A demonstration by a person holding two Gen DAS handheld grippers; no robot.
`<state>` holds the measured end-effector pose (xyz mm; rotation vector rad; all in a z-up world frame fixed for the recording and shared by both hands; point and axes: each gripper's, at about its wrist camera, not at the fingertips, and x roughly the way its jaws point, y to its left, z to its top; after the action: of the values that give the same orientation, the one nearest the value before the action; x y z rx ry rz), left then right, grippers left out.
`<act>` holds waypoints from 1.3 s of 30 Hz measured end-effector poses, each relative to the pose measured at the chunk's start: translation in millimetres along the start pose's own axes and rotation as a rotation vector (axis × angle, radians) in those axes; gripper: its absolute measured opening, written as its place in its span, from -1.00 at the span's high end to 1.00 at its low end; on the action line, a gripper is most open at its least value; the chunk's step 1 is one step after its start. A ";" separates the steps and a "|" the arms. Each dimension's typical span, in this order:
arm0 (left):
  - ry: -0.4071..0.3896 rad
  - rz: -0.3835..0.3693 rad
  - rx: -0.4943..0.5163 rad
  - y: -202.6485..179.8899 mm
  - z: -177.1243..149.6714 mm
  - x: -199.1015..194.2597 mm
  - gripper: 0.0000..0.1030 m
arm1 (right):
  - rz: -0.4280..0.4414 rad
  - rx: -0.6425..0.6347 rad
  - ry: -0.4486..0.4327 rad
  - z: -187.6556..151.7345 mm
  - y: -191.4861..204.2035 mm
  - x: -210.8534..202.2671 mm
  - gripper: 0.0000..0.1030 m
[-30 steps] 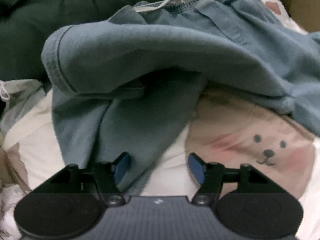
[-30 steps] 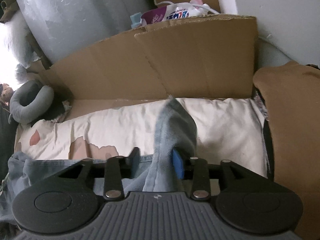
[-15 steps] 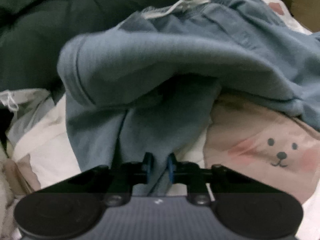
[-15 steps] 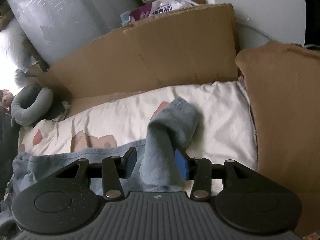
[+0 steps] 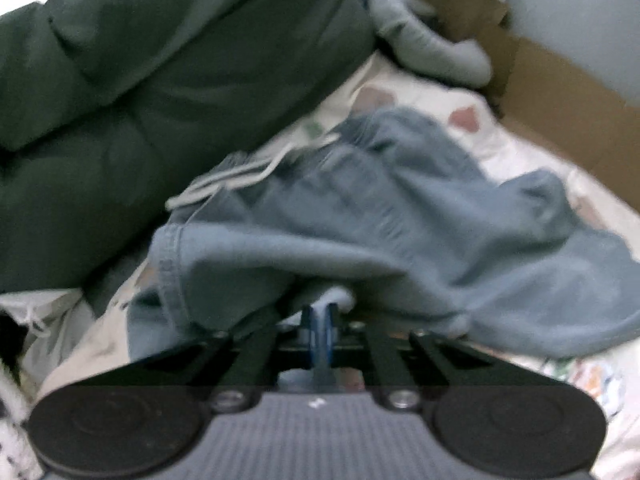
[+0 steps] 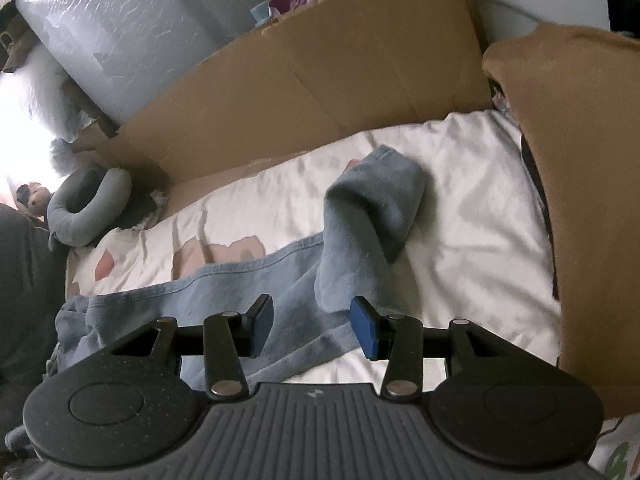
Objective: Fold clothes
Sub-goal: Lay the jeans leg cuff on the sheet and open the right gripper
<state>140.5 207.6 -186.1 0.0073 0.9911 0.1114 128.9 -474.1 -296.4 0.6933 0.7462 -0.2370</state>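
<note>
Bed [image 6: 472, 216], cream printed sheet: bore the blue garment [image 5: 400, 216], rumpled, not yet flat. Garment's long axis, in the right wrist view, ran from 8 o'clock toward 2 o'clock, its cuffed end [image 6: 376, 196] doubled over, pointing to 2 o'clock. Left claw [image 5: 319, 330]: pinched tight on a fabric edge. Right claw [image 6: 312, 322]: spread wide, holding nothing. Advice: keep the pinched edge taut, draw evenly, smooth before creasing.

Your garment [image 5: 400, 232] lies on the bedsheet [image 6: 472, 208], cardboard [image 6: 320, 80] behind it, a neck pillow [image 6: 86, 208] at its far left.
</note>
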 end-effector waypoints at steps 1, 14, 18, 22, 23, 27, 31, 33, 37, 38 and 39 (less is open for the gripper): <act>-0.007 -0.010 0.007 -4.1 3.7 -2.5 0.92 | 0.004 0.004 0.003 -1.5 -0.2 0.6 0.04; -0.049 -0.235 -0.071 -38.5 22.9 -31.9 0.92 | 0.053 -0.011 0.091 -26.1 17.3 11.8 0.04; -0.075 -0.311 -0.063 -55.3 32.3 -42.0 0.92 | 0.095 -0.025 0.114 -35.4 30.8 12.6 0.04; -0.082 -0.377 -0.073 -71.9 39.8 -46.3 0.92 | 0.135 -0.011 0.115 -36.4 39.0 8.4 0.04; -0.081 -0.392 -0.072 -77.3 41.4 -47.2 0.92 | 0.144 -0.008 0.115 -36.2 40.7 7.0 0.04; -0.079 -0.455 -0.069 -98.8 48.1 -51.1 0.92 | 0.162 0.029 0.114 -32.3 43.0 3.1 0.04; -0.077 -0.518 -0.067 -120.4 54.8 -54.9 0.92 | 0.205 0.108 0.113 -26.3 43.1 -0.2 0.04; -0.078 -0.545 -0.060 -131.4 58.3 -56.7 0.92 | 0.225 0.110 0.106 -23.1 46.9 -4.2 0.03; -0.089 -0.580 -0.031 -154.1 66.0 -59.9 0.92 | 0.242 0.105 0.097 -19.9 49.7 -10.9 0.03; -0.088 -0.592 -0.037 -159.0 67.5 -60.0 0.92 | 0.243 0.106 0.097 -20.0 48.7 -12.0 0.03; -0.089 -0.602 -0.039 -164.0 68.7 -60.2 0.92 | 0.244 0.107 0.098 -20.3 47.4 -13.1 0.03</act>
<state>180.1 41.7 -107.6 -0.3175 0.8665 -0.4186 129.0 -425.5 -274.7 0.8947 0.7380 -0.0199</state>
